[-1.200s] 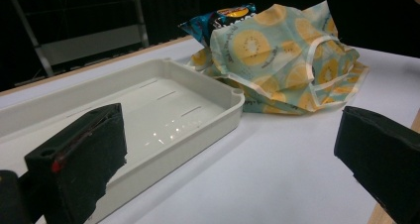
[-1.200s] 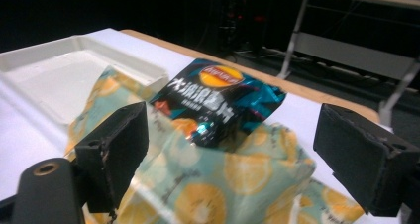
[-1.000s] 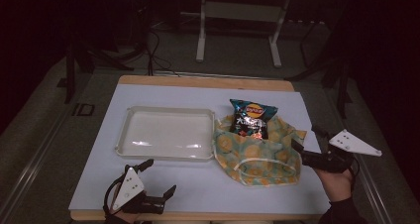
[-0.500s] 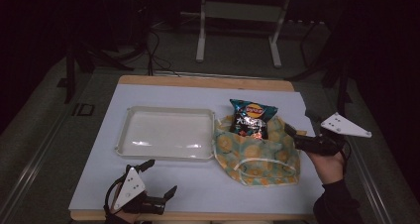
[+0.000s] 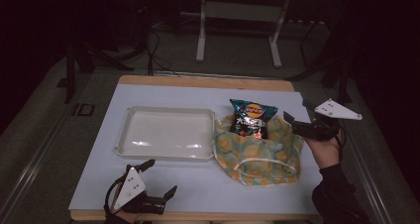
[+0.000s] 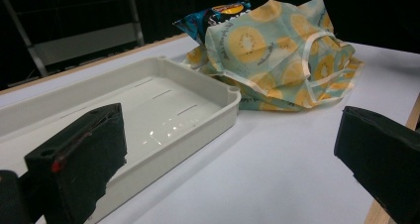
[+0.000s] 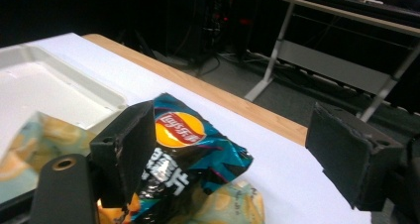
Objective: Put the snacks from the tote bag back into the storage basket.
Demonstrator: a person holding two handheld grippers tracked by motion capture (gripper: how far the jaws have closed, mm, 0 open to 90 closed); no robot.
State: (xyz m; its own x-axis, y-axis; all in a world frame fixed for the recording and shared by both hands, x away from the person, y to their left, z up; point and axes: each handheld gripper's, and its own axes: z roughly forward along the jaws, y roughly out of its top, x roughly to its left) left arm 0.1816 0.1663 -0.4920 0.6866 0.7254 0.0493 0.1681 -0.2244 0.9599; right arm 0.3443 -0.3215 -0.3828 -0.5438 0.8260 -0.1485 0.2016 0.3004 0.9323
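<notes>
A blue-and-black chip bag (image 5: 249, 118) stands half inside a lemon-print cloth bag (image 5: 257, 154) right of centre on the table. My right gripper (image 5: 292, 124) is open just right of the chip bag, its jaws pointing left at it. In the right gripper view the chip bag (image 7: 190, 157) lies between and beyond the open right gripper (image 7: 237, 149), untouched. My left gripper (image 5: 159, 177) rests open near the front edge, in front of a white tray (image 5: 126, 143). The left gripper view has the open left gripper (image 6: 230, 159) facing the tray (image 6: 208, 92) and the cloth bag (image 6: 282, 60).
The white table top (image 5: 208, 194) has a wooden edge at the back and front. The tray is empty and touches the cloth bag's left side. A metal table frame (image 5: 237, 11) stands on the dark floor beyond the table.
My right gripper has moved away from the front edge and leftward, closing in on the chip bag. The left gripper, tray and bags have stayed put.
</notes>
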